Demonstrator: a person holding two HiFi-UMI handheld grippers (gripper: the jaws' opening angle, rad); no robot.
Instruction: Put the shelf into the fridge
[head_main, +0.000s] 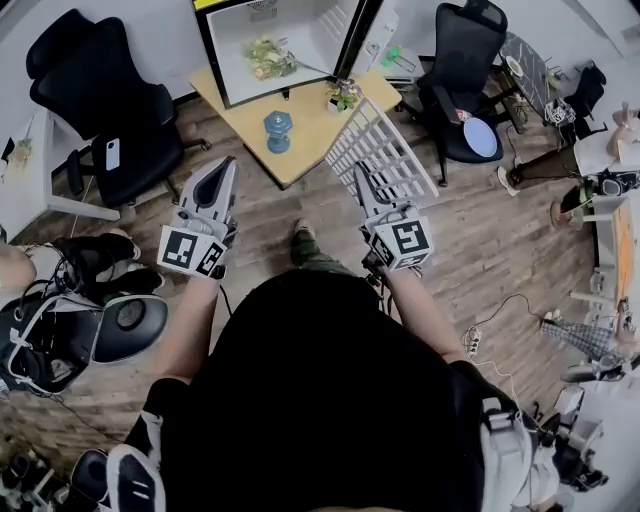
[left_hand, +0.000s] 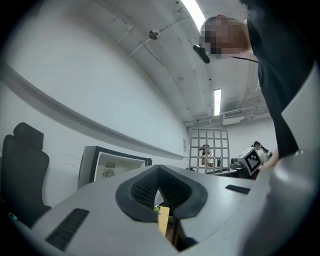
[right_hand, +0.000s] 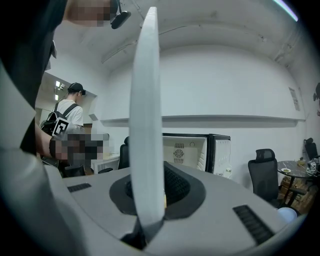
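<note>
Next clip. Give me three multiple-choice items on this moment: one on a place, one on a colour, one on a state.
1. The fridge stands on:
A. the floor
B. the wooden table
C. a chair

2. The shelf is:
A. white
B. black
C. blue

3. The right gripper is:
A. open and empty
B. shut on nothing
C. shut on the shelf

Answers:
1 B: the head view shows the fridge at the table's far edge.
2 A: its grid is white against the floor.
3 C: the right gripper view shows the shelf's edge clamped between the jaws.
</note>
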